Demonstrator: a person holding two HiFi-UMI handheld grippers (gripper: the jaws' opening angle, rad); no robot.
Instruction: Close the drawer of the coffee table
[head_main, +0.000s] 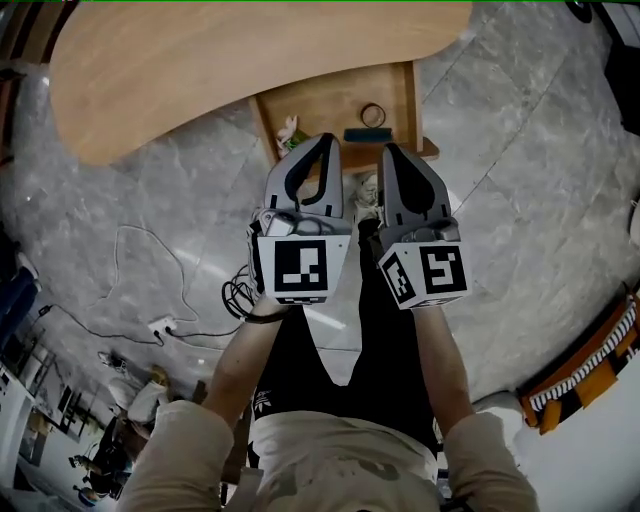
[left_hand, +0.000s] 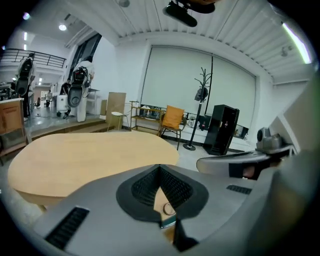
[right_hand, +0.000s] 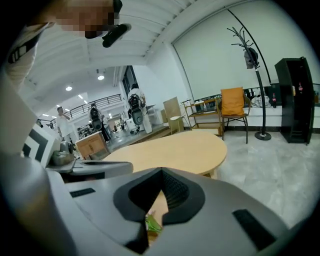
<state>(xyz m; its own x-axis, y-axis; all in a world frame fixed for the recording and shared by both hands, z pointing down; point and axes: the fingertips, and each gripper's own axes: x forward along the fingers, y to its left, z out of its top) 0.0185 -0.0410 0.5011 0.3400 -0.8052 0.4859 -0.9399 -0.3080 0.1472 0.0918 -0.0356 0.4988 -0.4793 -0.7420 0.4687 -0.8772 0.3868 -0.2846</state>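
Observation:
The coffee table's pale wooden top (head_main: 230, 60) fills the upper head view. Its drawer (head_main: 330, 105) stands pulled out toward me, holding a ring (head_main: 373, 115), a dark flat item (head_main: 365, 134) and a small toy (head_main: 289, 130). My left gripper (head_main: 325, 142) and right gripper (head_main: 390, 150) hang side by side just in front of the drawer's near edge, both shut and empty. In the left gripper view the closed jaws (left_hand: 160, 167) frame the ring (left_hand: 168, 208), with the table top (left_hand: 85, 150) beyond. The right gripper view has its closed jaws (right_hand: 161, 171) over something green (right_hand: 152, 225).
Cables and a power strip (head_main: 160, 325) lie on the grey stone floor to my left. An orange and black striped object (head_main: 590, 360) sits at the right edge. Beyond the table stand an orange chair (left_hand: 172, 117), a coat stand (left_hand: 200, 95) and a black cabinet (left_hand: 222, 127).

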